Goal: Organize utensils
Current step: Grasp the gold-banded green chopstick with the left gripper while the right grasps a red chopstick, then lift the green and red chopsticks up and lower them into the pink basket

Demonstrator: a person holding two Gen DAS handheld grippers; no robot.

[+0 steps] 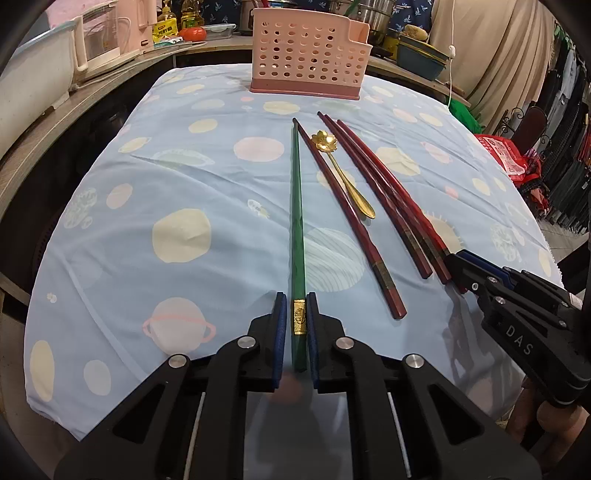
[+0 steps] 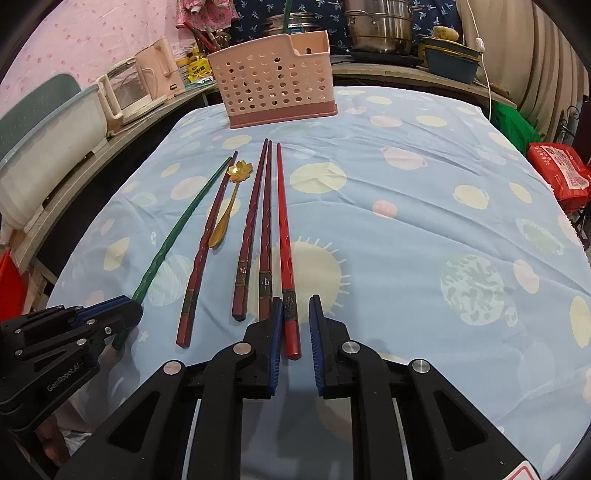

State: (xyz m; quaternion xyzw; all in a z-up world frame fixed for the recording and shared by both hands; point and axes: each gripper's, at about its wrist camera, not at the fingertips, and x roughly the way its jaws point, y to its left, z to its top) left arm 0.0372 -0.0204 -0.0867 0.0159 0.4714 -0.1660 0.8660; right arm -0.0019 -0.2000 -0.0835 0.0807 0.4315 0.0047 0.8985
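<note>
On the planet-print cloth [image 1: 184, 184] lies a green chopstick [image 1: 297, 221]. Its gold-banded end sits between the blue pads of my left gripper [image 1: 296, 295]. The right pad is against it and a sliver of cloth shows at the left pad. My right gripper [image 2: 296, 298] straddles the thick end of a bright red chopstick [image 2: 284, 240]. Here the left pad is alongside and a narrow gap shows on the right. Three dark red chopsticks [image 2: 199, 266] and a gold flower spoon [image 2: 225, 218] lie between the two. A pink perforated utensil basket [image 2: 273, 81] stands upright at the far edge.
Behind the table a counter holds a cream kettle [image 2: 155, 70], steel pots [image 2: 380, 26] and a blue basin [image 2: 450, 64]. A white tub [image 2: 48, 147] stands at the left and a red bag [image 2: 561, 173] at the right. The cloth's right half [image 2: 443, 184] bears no utensils.
</note>
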